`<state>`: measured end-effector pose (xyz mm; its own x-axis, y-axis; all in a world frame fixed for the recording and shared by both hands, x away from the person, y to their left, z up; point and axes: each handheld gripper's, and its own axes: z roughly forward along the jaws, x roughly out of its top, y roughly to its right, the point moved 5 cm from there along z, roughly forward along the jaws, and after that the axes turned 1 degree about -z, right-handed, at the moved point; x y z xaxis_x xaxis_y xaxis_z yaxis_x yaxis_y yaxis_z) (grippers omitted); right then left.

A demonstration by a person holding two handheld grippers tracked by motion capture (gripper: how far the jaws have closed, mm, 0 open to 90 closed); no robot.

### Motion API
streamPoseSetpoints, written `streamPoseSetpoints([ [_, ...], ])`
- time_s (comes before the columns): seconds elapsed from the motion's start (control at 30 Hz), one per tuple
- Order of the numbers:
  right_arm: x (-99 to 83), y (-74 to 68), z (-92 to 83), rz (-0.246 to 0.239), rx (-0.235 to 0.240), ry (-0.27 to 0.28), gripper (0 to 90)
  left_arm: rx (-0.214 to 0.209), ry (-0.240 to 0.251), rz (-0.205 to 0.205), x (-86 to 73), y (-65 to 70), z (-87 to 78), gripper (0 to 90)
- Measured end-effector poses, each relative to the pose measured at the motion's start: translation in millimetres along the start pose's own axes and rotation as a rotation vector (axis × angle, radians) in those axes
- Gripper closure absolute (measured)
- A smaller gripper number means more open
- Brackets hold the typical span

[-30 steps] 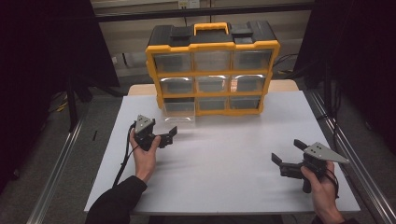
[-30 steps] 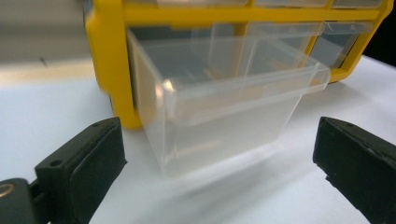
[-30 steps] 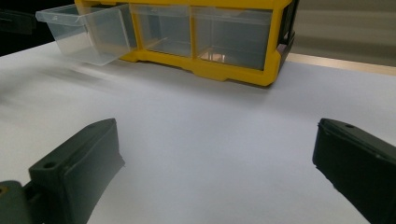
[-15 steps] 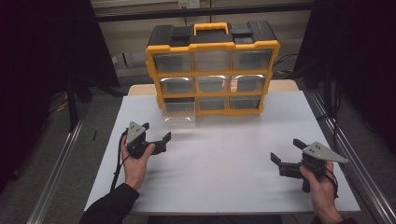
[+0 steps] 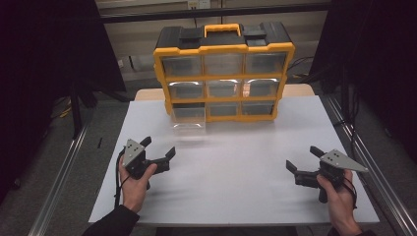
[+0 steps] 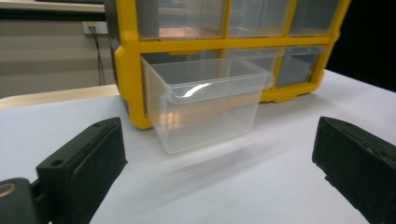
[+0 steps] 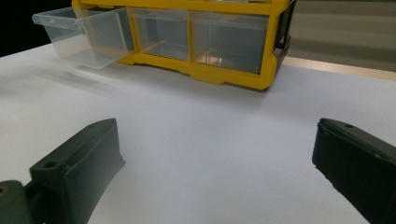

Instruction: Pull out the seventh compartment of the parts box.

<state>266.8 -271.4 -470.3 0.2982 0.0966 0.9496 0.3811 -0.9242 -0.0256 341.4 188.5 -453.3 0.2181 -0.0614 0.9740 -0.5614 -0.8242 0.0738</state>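
One yellow-and-black organizer w/ nine clear drawers, 3 rows x 3 (eight shut in, one pulled-out drawer at bottom left). One black-and-yellow carry handle on top. One white table. Two grippers: left gripper, right gripper, two black jaws each. Two hands holding them.

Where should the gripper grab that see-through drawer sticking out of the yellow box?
Probably the curved lip along the clear drawer's front top edge, coming straight from the front with the open left gripper. That lip juts toward the gripper, and the drawer's back sits in the yellow organizer.
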Motion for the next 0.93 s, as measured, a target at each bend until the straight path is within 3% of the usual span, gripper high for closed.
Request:
streamPoseSetpoints([
  [0.07, -0.1, -0.3, -0.8, 0.0, 0.003, 0.0, 0.7, 0.009, -0.016, 0.045, -1.0, 1.0, -4.9, 2.7],
  [0.2, -0.4, 0.3, -2.4, 0.007, 0.0, 0.002, 0.6, -0.003, -0.017, 0.012, -5.2, 1.7, -15.3, 3.2],
  [0.4, -0.8, 1.1, -2.8, 0.005, -0.003, 0.004, 0.6, 0.023, -0.001, 0.005, -5.4, -1.1, -30.4, 3.4],
  [0.43, -1.1, 0.8, -3.5, 0.009, -0.002, 0.003, 0.5, 0.031, 0.007, -0.029, -6.1, -1.7, -33.6, 3.4],
  [0.47, -1.3, 1.0, -3.7, 0.015, -0.005, 0.005, 0.5, 0.031, 0.007, -0.029, -6.1, -1.7, -33.6, 3.4],
  [0.5, -1.6, 1.5, -4.1, 0.014, -0.007, 0.003, 0.5, 0.028, -0.013, 0.004, -7.5, -3.6, -39.5, 3.4],
  [0.53, -1.6, 1.5, -4.1, 0.014, -0.007, 0.003, 0.5, 0.028, -0.013, 0.004, -7.5, -3.6, -39.5, 3.4],
  [0.57, -1.7, 2.1, -4.5, 0.017, -0.012, 0.001, 0.5, 0.032, -0.018, 0.04, -9.3, -2.7, -42.4, 3.4],
  [0.63, -1.4, 2.3, -4.5, 0.011, -0.014, 0.004, 0.5, 0.023, -0.025, 0.034, -11.4, -3.1, -44.0, 3.4],
  [0.73, -1.2, 2.4, -4.4, 0.01, -0.014, 0.007, 0.5, 0.057, -0.039, 0.018, -13.7, -6.7, -44.0, 3.4],
  [0.83, -0.6, 1.9, -5.0, 0.007, -0.017, 0.014, 0.5, 0.057, -0.036, -0.015, -13.5, -11.9, -42.3, 3.5],
  [0.93, -1.1, 2.0, -5.5, 0.007, -0.015, 0.012, 0.4, 0.042, -0.069, 0.024, -15.2, -8.7, -37.9, 3.3],
])
